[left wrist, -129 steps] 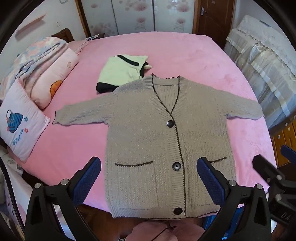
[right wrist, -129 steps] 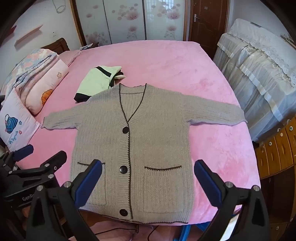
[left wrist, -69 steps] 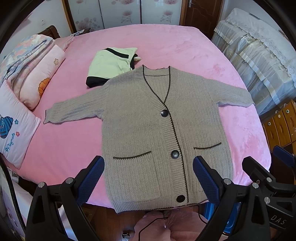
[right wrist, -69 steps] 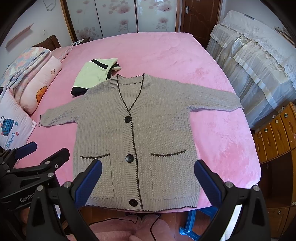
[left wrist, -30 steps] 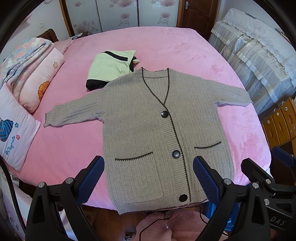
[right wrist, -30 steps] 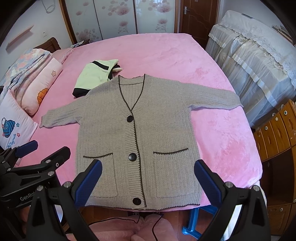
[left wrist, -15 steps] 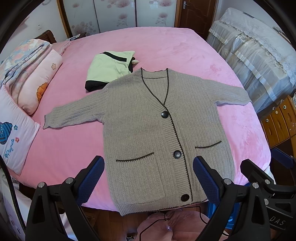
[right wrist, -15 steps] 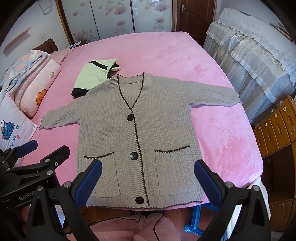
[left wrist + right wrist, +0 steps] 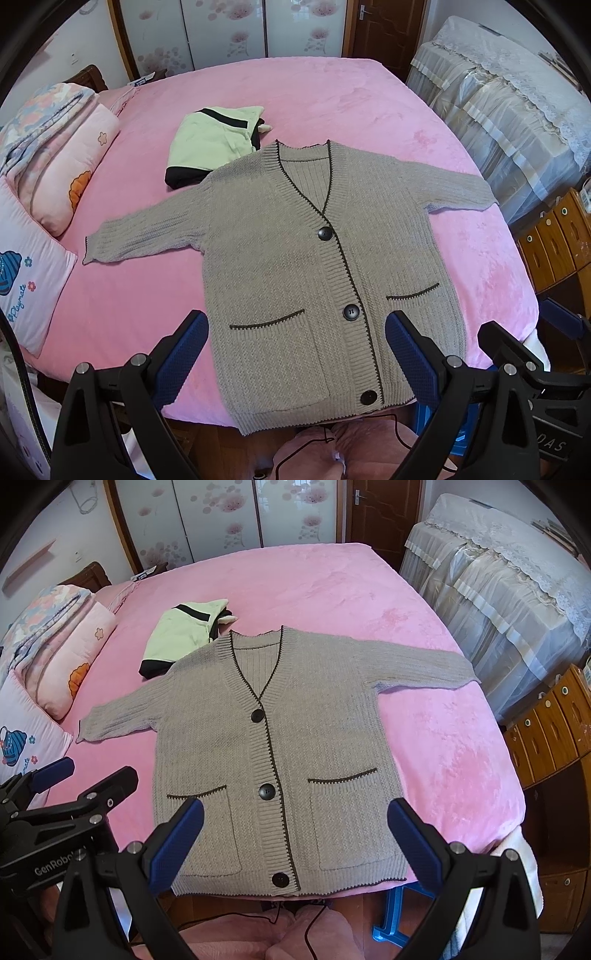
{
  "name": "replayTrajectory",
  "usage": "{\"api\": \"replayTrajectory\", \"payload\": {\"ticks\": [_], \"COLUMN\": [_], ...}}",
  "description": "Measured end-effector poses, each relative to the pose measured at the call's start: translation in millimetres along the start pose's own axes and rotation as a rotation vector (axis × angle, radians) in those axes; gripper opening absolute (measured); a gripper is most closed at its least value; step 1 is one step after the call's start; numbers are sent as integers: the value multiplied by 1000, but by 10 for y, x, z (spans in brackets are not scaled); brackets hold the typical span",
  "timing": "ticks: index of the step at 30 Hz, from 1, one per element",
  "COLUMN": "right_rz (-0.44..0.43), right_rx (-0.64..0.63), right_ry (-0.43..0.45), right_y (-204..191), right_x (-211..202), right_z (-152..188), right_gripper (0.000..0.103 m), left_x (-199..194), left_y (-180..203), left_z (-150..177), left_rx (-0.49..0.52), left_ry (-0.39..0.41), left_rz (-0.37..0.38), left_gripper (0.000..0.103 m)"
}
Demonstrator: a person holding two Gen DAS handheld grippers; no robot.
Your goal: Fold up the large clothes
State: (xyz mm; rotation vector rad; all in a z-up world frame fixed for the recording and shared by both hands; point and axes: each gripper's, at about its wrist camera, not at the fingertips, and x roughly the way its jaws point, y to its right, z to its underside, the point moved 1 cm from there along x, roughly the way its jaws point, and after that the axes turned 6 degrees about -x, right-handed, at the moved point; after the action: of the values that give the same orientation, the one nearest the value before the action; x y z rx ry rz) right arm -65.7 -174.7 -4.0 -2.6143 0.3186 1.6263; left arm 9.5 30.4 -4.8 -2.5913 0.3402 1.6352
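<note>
A grey knit cardigan (image 9: 295, 258) with dark trim, three buttons and two pockets lies flat and face up on the pink bed (image 9: 332, 96), sleeves spread, hem at the near edge; it also shows in the right wrist view (image 9: 280, 746). My left gripper (image 9: 295, 328) is open and empty, held above the hem. My right gripper (image 9: 295, 812) is open and empty, also above the hem. The left gripper appears at the left of the right wrist view (image 9: 74, 786); the right gripper appears at the right of the left wrist view (image 9: 524, 347).
A folded light-green and black garment (image 9: 214, 140) lies by the cardigan's left shoulder. Pillows and a folded quilt (image 9: 55, 166) line the bed's left side. A lace-covered piece of furniture (image 9: 517, 110) and wooden drawers (image 9: 557, 236) stand to the right. A blue stool (image 9: 391, 915) stands below the bed edge.
Both grippers have stayed open and empty. The view has drifted slightly: the cardigan sits a little lower and closer than before.
</note>
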Motion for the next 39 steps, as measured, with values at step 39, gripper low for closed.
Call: {"api": "replayTrajectory", "payload": {"ticks": [39], "right_rz": [-2], "right_rx": [126], "right_ry": [-39], "right_y": [2879], "right_x": [1329], "right_z": [-966], "right_gripper": [100], "left_x": [942], "left_y": [2367], "left_z": [-1323], "left_rx": [-18], "left_ry": [156], "left_rz": [77], "left_gripper": [96]}}
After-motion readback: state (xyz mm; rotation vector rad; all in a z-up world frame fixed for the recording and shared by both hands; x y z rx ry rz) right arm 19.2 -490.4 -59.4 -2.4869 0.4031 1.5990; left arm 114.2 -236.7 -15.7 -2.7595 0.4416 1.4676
